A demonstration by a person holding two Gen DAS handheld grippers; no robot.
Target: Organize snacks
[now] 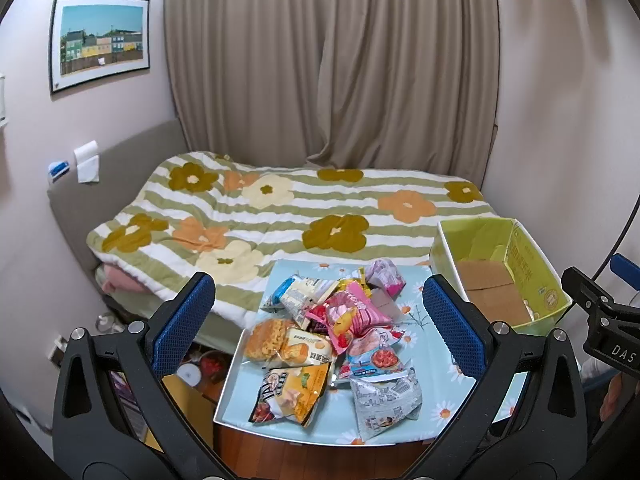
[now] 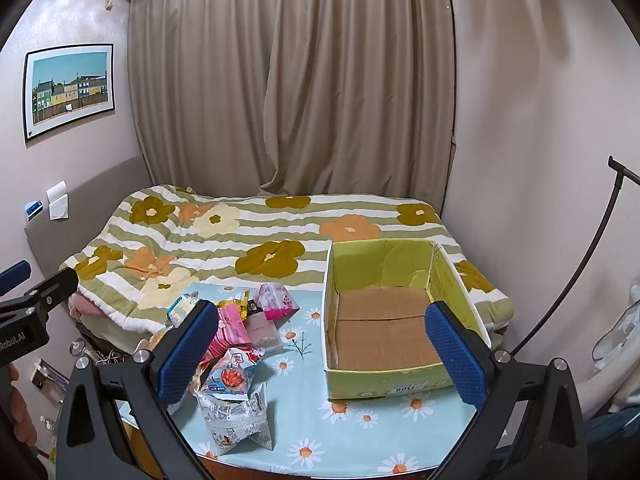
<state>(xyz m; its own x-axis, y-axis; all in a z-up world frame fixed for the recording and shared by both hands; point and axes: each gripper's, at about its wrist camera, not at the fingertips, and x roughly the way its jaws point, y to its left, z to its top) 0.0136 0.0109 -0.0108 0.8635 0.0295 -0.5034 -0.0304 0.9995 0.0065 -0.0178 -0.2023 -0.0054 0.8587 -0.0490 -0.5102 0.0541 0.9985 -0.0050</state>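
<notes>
A small table (image 2: 352, 436) under a light-blue daisy-print cloth fills the foreground of a bedroom. You hold both grippers above its near edge. Your left gripper (image 1: 320, 320) hangs over the snack pile (image 1: 332, 340), its blue-padded fingers (image 1: 182, 322) spread wide with nothing between them. Your right gripper (image 2: 320, 348) is likewise spread and holds nothing, its right finger in front of the box's near right corner.

Nearest you in the pile lie a grey-and-white printed packet (image 1: 384, 404) and a yellow-orange bag (image 1: 292, 396); behind them sit a noodle-coloured pack (image 1: 266, 338), a pink sweet bag (image 1: 348, 316) and, farthest, a pink-and-white pouch (image 1: 386, 276). The packets overlap and touch one another.

To the right of the pile, apart from it, stands an open green carton (image 2: 390, 382) with a bare brown cardboard floor; its far end reaches the bed.

Beyond the table lies a bed under a striped flower quilt (image 2: 256, 232). Behind hang beige curtains (image 2: 296, 80); a framed picture of coloured houses (image 1: 100, 40) is on the left wall.
</notes>
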